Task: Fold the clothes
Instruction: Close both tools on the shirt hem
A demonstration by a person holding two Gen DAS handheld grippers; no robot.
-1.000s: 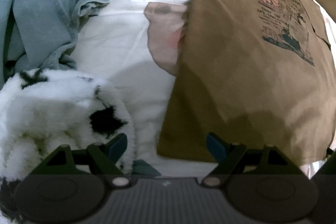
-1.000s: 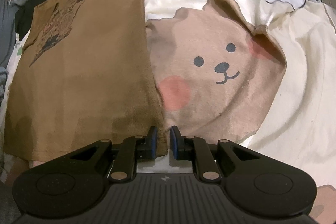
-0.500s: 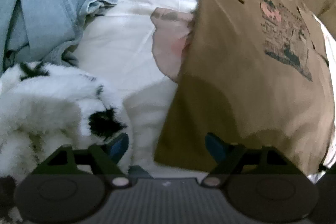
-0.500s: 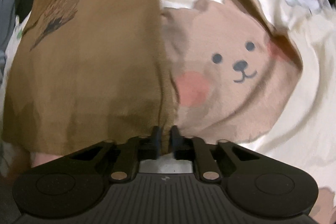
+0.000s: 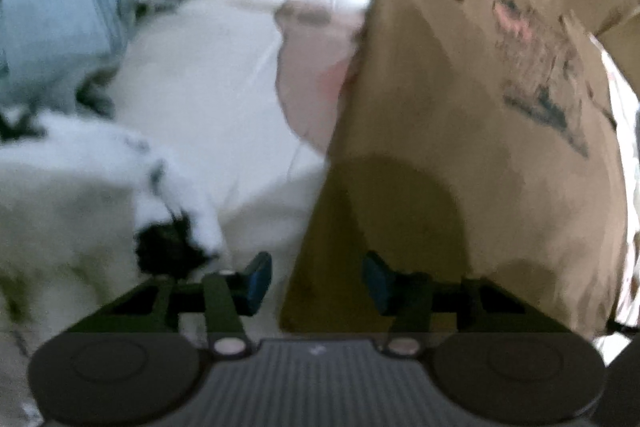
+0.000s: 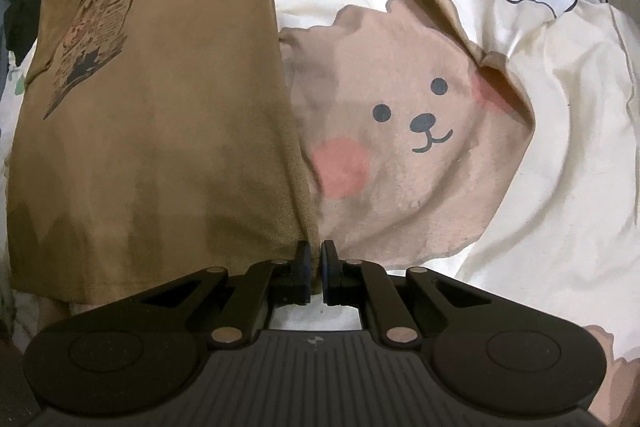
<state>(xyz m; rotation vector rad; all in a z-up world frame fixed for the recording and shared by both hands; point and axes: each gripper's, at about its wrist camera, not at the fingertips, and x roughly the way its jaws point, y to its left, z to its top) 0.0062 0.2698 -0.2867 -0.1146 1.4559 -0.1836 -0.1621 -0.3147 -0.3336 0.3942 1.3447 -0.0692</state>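
My right gripper (image 6: 314,267) has just pinched shut on the brown T-shirt (image 6: 168,131) at its near hem corner, while my left gripper (image 5: 316,281) has just been narrowing, not yet gripping, around the opposite corner: I judge a lengthwise fold imminent. The shirt lies flat on the bear-print sheet (image 6: 540,187); its chest print (image 6: 96,39) carries no legible wording.

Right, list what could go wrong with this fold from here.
1. The right hand-held gripper is shut on only the bottom corner of the brown shirt; so thin a pinch may slip when lifted.
2. The left hand-held gripper, whose jaws have just been closing, straddles the other corner unpinched and could also catch the bedsheet.
3. The fluffy white garment lies close and may snag.
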